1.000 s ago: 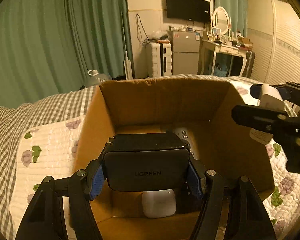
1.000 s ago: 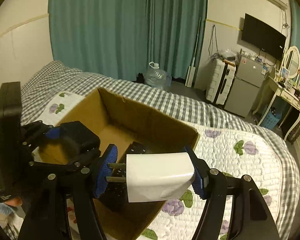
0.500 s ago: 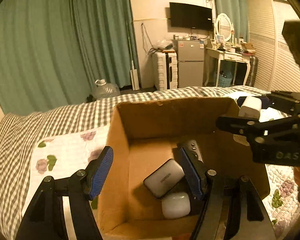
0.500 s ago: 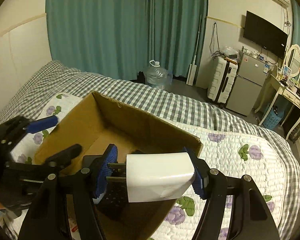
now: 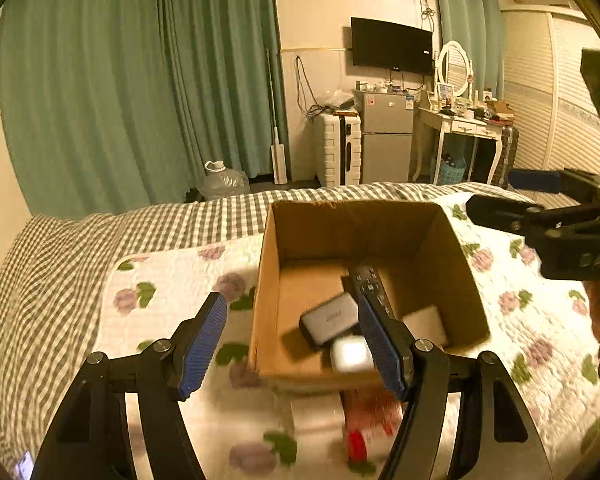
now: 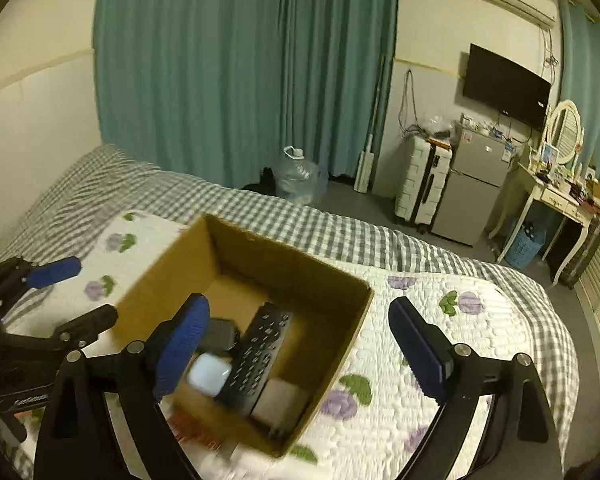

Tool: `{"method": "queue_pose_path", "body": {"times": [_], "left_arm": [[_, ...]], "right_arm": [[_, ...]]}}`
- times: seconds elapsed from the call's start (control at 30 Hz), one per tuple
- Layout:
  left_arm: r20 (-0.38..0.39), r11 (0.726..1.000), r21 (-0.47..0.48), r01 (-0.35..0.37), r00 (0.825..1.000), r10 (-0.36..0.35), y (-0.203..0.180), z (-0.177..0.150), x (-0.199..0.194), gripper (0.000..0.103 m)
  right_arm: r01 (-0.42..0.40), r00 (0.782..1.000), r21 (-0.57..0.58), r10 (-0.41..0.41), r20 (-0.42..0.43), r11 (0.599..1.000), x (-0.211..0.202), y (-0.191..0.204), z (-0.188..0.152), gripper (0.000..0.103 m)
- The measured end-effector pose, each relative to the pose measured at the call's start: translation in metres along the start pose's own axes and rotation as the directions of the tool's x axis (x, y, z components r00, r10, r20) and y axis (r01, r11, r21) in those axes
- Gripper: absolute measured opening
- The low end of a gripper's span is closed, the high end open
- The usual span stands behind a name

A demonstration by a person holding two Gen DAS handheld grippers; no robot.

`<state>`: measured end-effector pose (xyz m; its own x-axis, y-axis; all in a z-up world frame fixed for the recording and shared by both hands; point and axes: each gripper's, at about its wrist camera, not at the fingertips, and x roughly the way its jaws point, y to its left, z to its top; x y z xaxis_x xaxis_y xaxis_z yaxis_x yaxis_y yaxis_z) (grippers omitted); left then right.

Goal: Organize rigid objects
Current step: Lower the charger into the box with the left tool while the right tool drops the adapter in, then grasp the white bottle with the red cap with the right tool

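Note:
An open cardboard box (image 5: 452,256) (image 6: 332,344) sits on the quilted bed. Inside lie a black remote (image 5: 370,282) (image 6: 260,356), a dark grey UGREEN power bank (image 5: 328,320) (image 6: 220,334), a small white case (image 5: 350,354) (image 6: 209,374) and a white plug adapter (image 5: 426,324) (image 6: 280,402). My left gripper (image 5: 292,344) is open and empty above the box's near left corner. My right gripper (image 6: 300,352) is open and empty above the box. The right gripper also shows at the right of the left wrist view (image 5: 540,204).
A red-and-white packet (image 5: 370,416) lies on the floral quilt (image 5: 160,280) just in front of the box. Checked bedding (image 6: 340,232) lies beyond. The left gripper shows at the left edge of the right wrist view (image 6: 52,292). Suitcase, fridge and dressing table stand beyond the bed.
My left gripper let go of the power bank, which now lies in the box, and pulled back. My right gripper opened and the white adapter now lies in the box.

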<state>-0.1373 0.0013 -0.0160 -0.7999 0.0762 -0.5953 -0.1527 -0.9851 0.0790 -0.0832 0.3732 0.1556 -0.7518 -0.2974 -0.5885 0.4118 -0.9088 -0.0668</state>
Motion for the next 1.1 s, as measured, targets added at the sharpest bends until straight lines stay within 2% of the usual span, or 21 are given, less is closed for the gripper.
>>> {"method": "queue_pose_path", "body": {"times": [0.17,0.33,0.43,0.6,0.7,1.03,1.1], "left_arm": [[-0.018,1.000,0.002,-0.008,1.000,0.008,0.002,-0.022,-0.027,0.071],[-0.042,0.999,-0.025,-0.025,0.999,0.024,0.014,-0.049,-0.042,0.071],[-0.055,0.998,-0.047,-0.040,0.998,0.037,0.021,-0.064,-0.039,0.071],[-0.113,0.993,-0.109,-0.041,0.993,0.029,0.036,-0.097,-0.015,0.071],[-0.149,0.992,-0.118,-0.039,0.989,0.021,0.042,-0.109,0.002,0.071],[-0.208,0.987,-0.150,-0.052,0.978,0.020,0.063,-0.135,0.028,0.071],[-0.212,0.988,-0.145,-0.050,0.977,0.018,0.062,-0.137,0.029,0.071]], "right_arm": [[-0.028,0.999,-0.047,0.027,-0.027,0.999,-0.031,0.032,-0.024,0.093],[-0.061,0.995,-0.038,0.057,-0.083,0.997,-0.030,0.056,-0.058,0.093],[-0.079,0.989,0.019,0.081,-0.127,0.997,-0.015,0.064,-0.083,0.093],[-0.047,0.974,0.102,0.069,-0.216,0.994,0.019,0.083,-0.122,0.093],[-0.037,0.960,0.099,0.063,-0.272,0.994,0.041,0.098,-0.137,0.093],[0.020,0.919,0.184,0.054,-0.390,0.983,0.094,0.108,-0.154,0.093],[0.052,0.914,0.181,0.027,-0.405,0.982,0.101,0.109,-0.155,0.093]]}}
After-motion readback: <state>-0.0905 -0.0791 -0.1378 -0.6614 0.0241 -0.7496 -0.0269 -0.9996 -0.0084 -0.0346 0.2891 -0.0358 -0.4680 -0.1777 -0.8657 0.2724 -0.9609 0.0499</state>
